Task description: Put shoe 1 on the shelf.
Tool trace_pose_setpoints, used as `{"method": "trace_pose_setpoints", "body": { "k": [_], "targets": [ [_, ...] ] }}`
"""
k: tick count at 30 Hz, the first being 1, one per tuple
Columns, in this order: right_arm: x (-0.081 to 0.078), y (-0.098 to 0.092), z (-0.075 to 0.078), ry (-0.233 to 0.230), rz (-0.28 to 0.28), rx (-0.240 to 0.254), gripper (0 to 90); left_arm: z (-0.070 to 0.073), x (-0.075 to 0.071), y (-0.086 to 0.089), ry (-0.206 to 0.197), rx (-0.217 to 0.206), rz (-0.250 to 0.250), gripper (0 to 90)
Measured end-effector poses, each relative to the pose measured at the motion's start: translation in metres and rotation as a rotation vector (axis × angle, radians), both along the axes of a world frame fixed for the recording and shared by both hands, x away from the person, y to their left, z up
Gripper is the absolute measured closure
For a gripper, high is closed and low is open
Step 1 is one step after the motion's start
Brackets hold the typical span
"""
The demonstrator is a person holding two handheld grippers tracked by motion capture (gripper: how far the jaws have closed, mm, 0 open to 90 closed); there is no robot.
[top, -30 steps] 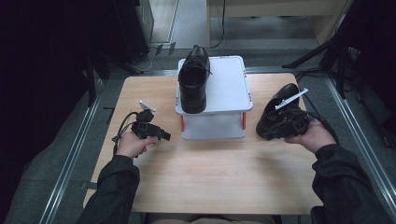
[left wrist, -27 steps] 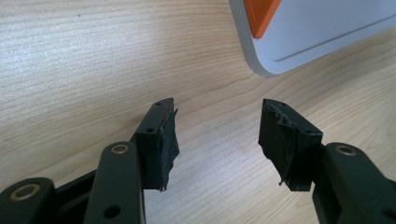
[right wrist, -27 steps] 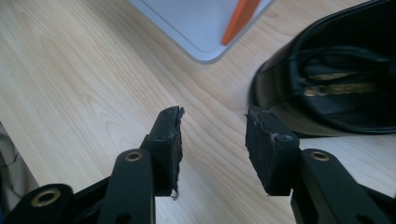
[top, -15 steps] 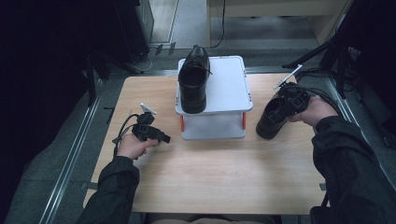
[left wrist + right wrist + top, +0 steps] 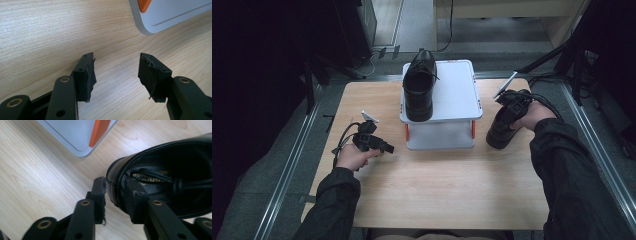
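Shoe (image 5: pixel 160 182) shifted nearer the stand (image 5: pixel 452 95), right tool (image 5: pixel 113 186) just closing onto its rim, left tool (image 5: pixel 117 72) released.

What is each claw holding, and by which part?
Right claw grips the black leather shoe by its heel-collar wall, one jaw inside. Left claw holds nothing.

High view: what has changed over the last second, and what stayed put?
The right gripper moved away from the person along the black shoe on the table, its jaws closing around the shoe's collar. The left gripper, the shoe on the white stand and the stand stayed put.
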State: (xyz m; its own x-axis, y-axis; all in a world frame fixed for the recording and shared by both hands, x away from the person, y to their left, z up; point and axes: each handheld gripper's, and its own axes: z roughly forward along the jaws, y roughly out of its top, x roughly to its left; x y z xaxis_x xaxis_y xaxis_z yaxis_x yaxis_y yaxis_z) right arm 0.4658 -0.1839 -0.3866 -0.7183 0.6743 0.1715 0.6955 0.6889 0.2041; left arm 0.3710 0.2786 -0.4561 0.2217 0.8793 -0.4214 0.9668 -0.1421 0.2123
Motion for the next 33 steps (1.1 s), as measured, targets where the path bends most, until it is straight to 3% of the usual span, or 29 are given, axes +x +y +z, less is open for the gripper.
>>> {"method": "trace_pose_setpoints", "body": {
  "k": [3,5,10,14,18,24,33],
  "targets": [
    [0.002,0.0,-0.004,0.015,-0.001,-0.016,78.6,0.0,0.0,0.0,0.001,-0.002,0.0,46.9],
    [0.004,0.0,-0.006,0.036,-0.028,-0.013,79.0,0.0,0.0,0.0,0.002,0.001,-0.002,46.9],
    [0.005,-0.001,-0.006,0.048,-0.033,-0.008,81.7,-0.001,0.0,0.001,0.003,0.002,-0.002,47.0],
    [0.005,-0.003,-0.005,0.045,-0.02,0.0,82.7,-0.003,0.0,0.001,0.008,0.005,-0.006,46.9],
    [0.002,-0.006,-0.004,0.048,0.021,-0.025,82.8,-0.002,0.0,0.002,0.005,-0.001,-0.003,47.0],
    [-0.004,-0.029,-0.001,0.093,0.059,-0.048,81.9,-0.002,-0.001,0.004,0.009,-0.005,0.0,47.2],
    [-0.012,-0.06,0.001,0.118,0.053,-0.054,78.9,-0.003,-0.001,0.002,0.011,-0.003,-0.004,47.3]
  ]
}}
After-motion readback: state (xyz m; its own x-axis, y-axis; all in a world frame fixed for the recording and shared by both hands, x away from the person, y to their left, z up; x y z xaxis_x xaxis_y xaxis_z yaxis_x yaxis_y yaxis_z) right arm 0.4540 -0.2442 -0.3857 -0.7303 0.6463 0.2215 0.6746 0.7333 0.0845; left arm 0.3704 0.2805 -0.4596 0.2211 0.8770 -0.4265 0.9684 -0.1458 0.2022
